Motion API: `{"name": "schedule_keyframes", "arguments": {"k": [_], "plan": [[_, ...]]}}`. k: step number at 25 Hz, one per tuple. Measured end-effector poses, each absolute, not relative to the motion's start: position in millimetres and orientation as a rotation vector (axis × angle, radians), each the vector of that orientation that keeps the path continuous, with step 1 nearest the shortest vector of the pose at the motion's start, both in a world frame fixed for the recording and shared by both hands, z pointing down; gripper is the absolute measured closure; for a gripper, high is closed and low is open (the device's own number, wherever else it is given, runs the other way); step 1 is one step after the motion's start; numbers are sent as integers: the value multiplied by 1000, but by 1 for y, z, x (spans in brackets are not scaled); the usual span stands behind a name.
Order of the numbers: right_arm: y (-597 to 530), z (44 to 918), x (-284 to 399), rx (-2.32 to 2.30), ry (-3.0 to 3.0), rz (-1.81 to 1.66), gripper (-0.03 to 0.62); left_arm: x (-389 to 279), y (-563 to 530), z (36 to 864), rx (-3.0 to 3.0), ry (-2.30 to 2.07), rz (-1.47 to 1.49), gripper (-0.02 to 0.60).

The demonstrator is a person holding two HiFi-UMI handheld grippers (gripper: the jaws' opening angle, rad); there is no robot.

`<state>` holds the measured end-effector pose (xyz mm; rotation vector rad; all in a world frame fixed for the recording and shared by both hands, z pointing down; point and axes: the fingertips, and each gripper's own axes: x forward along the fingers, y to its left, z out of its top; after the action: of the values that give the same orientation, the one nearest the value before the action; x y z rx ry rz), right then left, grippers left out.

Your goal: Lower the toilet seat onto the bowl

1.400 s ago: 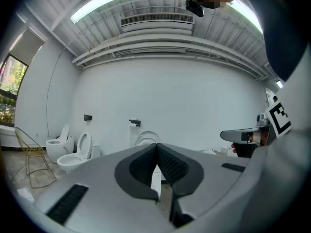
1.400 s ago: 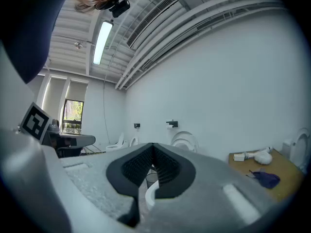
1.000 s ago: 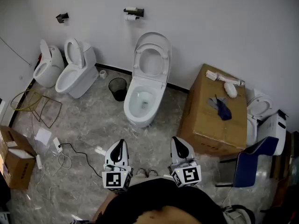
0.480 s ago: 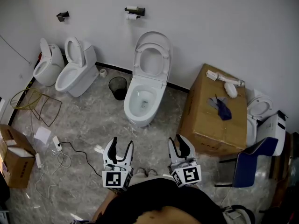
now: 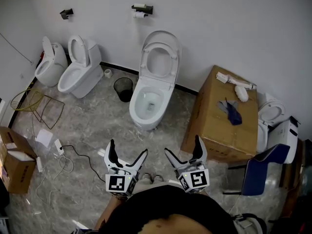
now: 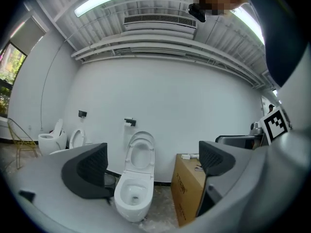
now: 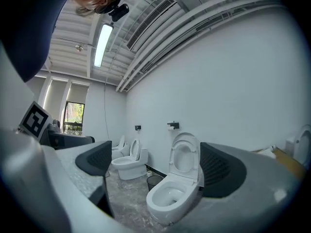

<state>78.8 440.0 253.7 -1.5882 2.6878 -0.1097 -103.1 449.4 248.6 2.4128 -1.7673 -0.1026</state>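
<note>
One white toilet seat (image 5: 145, 65), upright behind its bowl (image 5: 144, 123).

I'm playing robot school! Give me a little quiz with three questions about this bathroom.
1. True or false: the seat of the middle toilet is already down on the bowl.
2. In the head view, what stands just left of that toilet? A) a black waste bin B) a red bucket C) a mop
3. Fill in the gap: the left gripper and the right gripper are both ____.
Key: 1 false, because the seat stands raised. 2 A. 3 open. Their jaws have just been opening, and nothing is between them.
</note>
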Motion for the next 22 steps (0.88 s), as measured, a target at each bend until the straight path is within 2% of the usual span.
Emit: {"name": "schedule_keyframes", "arguments": {"k": [3,22], "plan": [[435,258,82,-1596,2712,-103,21,-107,446,260,2408,-1762,-81,6],[392,273,109,-1526,2791,-94,19,-100,408,273,2335,-1821,-55,6]]}}
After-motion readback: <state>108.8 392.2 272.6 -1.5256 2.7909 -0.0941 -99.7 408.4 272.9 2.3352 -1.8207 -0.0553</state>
